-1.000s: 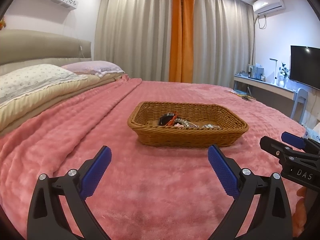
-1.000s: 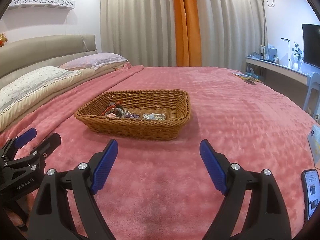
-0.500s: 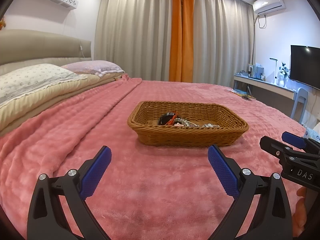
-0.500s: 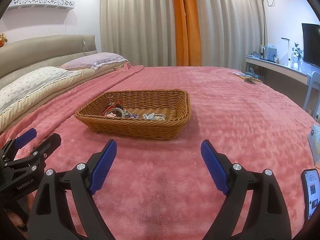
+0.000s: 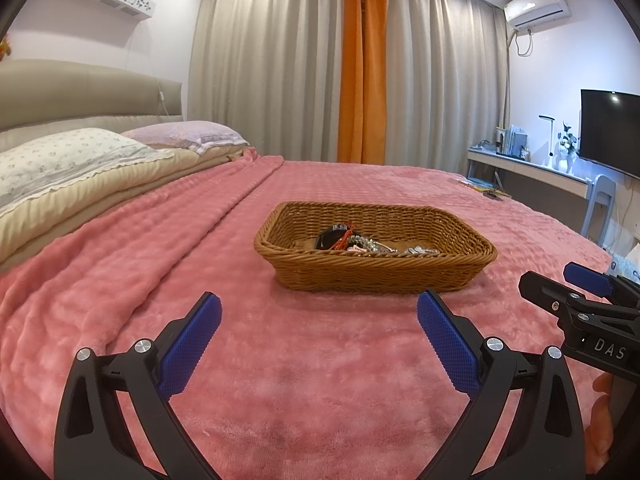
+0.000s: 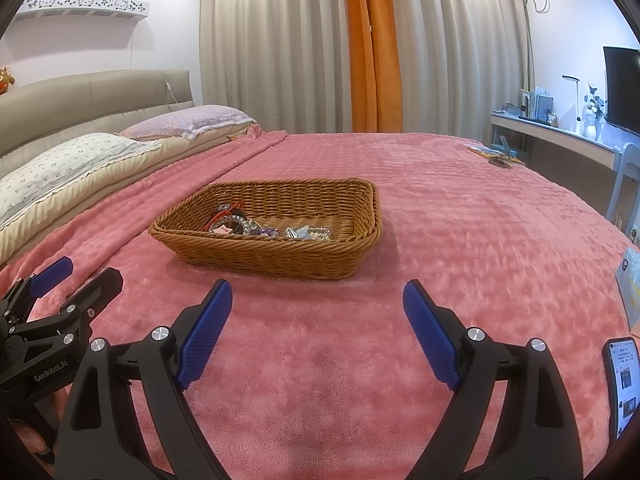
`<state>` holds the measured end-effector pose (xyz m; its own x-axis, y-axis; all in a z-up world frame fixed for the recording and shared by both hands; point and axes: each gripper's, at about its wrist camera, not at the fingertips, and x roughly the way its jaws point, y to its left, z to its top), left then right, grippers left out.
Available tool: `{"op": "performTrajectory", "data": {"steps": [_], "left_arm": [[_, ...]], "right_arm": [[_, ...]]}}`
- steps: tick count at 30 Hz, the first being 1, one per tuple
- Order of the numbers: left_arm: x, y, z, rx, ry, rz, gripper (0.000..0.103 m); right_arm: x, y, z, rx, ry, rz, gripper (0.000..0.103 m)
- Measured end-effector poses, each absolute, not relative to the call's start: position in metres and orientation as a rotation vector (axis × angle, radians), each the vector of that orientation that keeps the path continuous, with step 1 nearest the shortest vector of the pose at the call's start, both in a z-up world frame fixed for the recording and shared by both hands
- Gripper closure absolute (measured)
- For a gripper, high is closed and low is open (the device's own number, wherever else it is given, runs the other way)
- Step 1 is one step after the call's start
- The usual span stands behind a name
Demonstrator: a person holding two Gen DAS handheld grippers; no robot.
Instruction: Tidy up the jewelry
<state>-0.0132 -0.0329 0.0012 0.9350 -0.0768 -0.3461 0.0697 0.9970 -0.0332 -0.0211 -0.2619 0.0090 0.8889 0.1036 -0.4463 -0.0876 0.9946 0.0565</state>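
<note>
Left gripper (image 5: 319, 322), mine, black frame with blue ribbed pads: jaws spread wide, holding nothing, low over the pink plush blanket (image 5: 120, 280); right gripper (image 6: 317, 312), same make: jaws likewise spread and bare, level with its partner. Ahead of both, apart from the pads: one rectangular brown wicker basket (image 6: 280, 258) resting on the blanket; inside it, heaped toward its near-left part, the tangled jewelry (image 6: 256, 229), clear beads, a red cord, purple and silvery pieces, individual items too small to separate. At right edge: one lit smartphone (image 6: 622, 384) lying on the bedding. Risks, by my judgement: pieces are interlaced, so lifting one may drag others over the rim; thin chains may slip from the broad pads; anything dropped could sink into the plush pile; pressing the light basket's rim could tip it.
</note>
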Motion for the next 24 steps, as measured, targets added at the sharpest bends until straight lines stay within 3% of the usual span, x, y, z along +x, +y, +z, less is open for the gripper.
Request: {"op": "performTrajectory", "data": {"steps": [24], "left_arm": [[-0.0135,-0.0290,-0.0022,-0.046,0.358,-0.062,0.008]], "right_arm": [[-0.0214,-0.2596,0.0081,0.033,0.467,0.103,0.018]]}}
